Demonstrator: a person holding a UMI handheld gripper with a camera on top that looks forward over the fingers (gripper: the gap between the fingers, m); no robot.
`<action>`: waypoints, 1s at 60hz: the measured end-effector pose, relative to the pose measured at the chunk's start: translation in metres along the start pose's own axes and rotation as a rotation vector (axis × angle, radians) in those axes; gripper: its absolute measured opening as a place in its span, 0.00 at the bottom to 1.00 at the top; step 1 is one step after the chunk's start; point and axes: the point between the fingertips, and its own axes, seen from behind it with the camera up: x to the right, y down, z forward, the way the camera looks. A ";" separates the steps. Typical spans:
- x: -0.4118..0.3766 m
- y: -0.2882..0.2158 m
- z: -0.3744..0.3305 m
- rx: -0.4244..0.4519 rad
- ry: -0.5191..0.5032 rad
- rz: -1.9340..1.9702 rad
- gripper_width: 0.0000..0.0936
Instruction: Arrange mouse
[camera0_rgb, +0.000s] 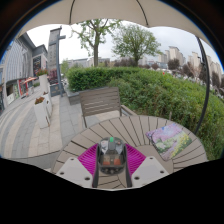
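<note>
Mouse (111, 155) sits between our gripper's (111, 176) pink pads, and the fingers look squeezed on its sides. We should keep our hold firm and set it down slowly and straight. Below is a round wooden table (135, 130) outdoors, with a mouse mat (168, 140), chair (100, 103) and hedge (150, 85) beyond.

Slatted table (140, 128), wooden chair (100, 103), hedge (160, 88)

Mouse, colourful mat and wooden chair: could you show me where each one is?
mouse (111, 155): gripper view, the middle of its back, between the fingers.
mat (168, 139): gripper view, its patterned middle.
chair (100, 103): gripper view, its slatted backrest.
</note>
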 end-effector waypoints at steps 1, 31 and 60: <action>0.009 -0.016 0.002 0.018 0.008 -0.007 0.40; 0.327 0.004 0.164 -0.082 0.282 0.040 0.39; 0.323 0.022 0.075 -0.238 0.225 0.083 0.91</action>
